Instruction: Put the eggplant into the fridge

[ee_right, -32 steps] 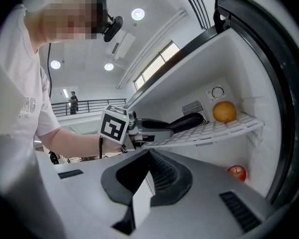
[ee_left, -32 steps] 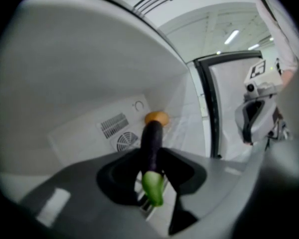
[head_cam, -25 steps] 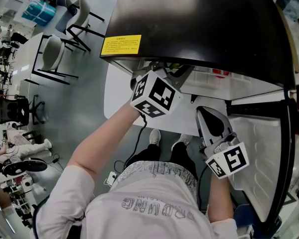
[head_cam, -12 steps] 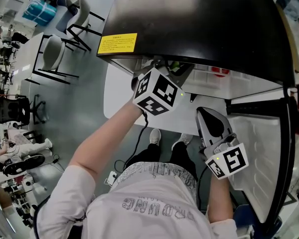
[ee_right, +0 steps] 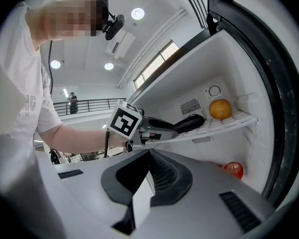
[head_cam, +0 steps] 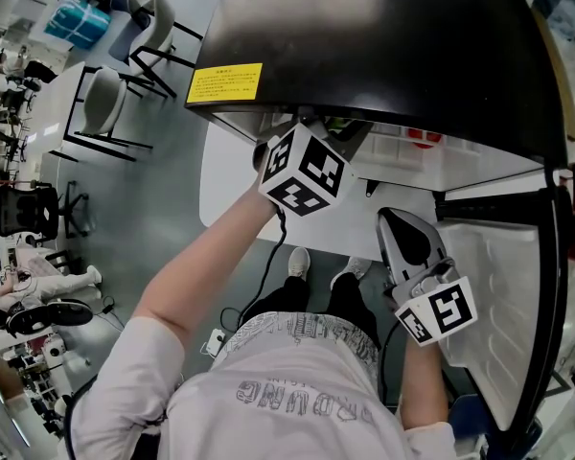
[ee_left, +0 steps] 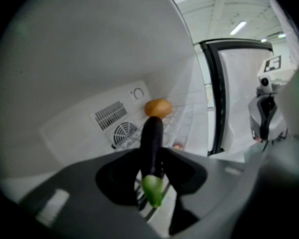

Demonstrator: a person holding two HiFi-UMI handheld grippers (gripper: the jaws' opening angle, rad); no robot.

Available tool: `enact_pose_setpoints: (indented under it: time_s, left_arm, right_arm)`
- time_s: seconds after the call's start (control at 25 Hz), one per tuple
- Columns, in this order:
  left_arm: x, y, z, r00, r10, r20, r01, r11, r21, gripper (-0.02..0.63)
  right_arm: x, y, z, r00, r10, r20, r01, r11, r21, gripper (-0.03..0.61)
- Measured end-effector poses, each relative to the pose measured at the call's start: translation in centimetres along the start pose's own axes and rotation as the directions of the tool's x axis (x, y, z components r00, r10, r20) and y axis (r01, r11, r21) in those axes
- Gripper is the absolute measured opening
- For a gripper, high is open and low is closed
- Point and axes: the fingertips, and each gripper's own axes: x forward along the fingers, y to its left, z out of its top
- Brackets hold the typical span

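The dark purple eggplant (ee_left: 151,143) with a green stem sits between the jaws of my left gripper (ee_left: 152,169), which is shut on it. The right gripper view shows the eggplant (ee_right: 189,122) lying low over the white wire shelf (ee_right: 229,122) inside the fridge, with the left gripper (ee_right: 177,127) behind it. From the head view, only the left gripper's marker cube (head_cam: 304,169) shows, just below the fridge's black top (head_cam: 383,36). My right gripper (head_cam: 400,217) waits lower down by the open door, shut and empty.
An orange (ee_right: 220,108) rests on the same shelf just beyond the eggplant's tip, near the vent on the back wall. A red apple (ee_right: 234,170) lies lower down. The open fridge door (head_cam: 498,295) stands at the right. Chairs and tables stand at the left.
My left gripper has edged slightly further toward the fridge with the eggplant still in it. The right gripper has not moved.
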Motion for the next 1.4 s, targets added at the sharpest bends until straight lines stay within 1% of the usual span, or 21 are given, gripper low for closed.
enact_pose_setpoints:
  time_s: [0.36,0.56,0.88,1.16,1.4]
  left_arm:
    - [-0.1,0.1,0.0,1.0,0.004,0.011,-0.004,1.0,-0.009,0.167]
    - [-0.4,0.0,0.2,1.0,-0.001,0.022,0.001,1.0,-0.016,0.192]
    - [-0.7,-0.2,0.2,0.999,-0.004,0.037,0.005,1.0,-0.023,0.198]
    - [-1.6,-0.2,0.8,0.997,0.012,0.073,-0.01,1.0,-0.029,0.198]
    - [-2.8,-0.6,0.8,0.996,0.008,0.094,-0.004,0.999,-0.049,0.196]
  right_arm:
    - [0.4,0.1,-0.2,1.0,-0.001,-0.004,0.001,1.0,-0.005,-0.006]
    - [0.5,0.0,-0.1,1.0,-0.009,-0.006,0.009,1.0,-0.006,-0.006]
    - [0.8,0.0,-0.1,1.0,-0.018,-0.008,0.017,1.0,-0.009,-0.006]
    - [0.6,-0.1,-0.2,1.0,-0.029,-0.006,0.029,0.999,-0.016,-0.006]
    - [0.6,0.2,-0.2,0.999,-0.033,-0.008,0.032,0.999,-0.021,-0.006]
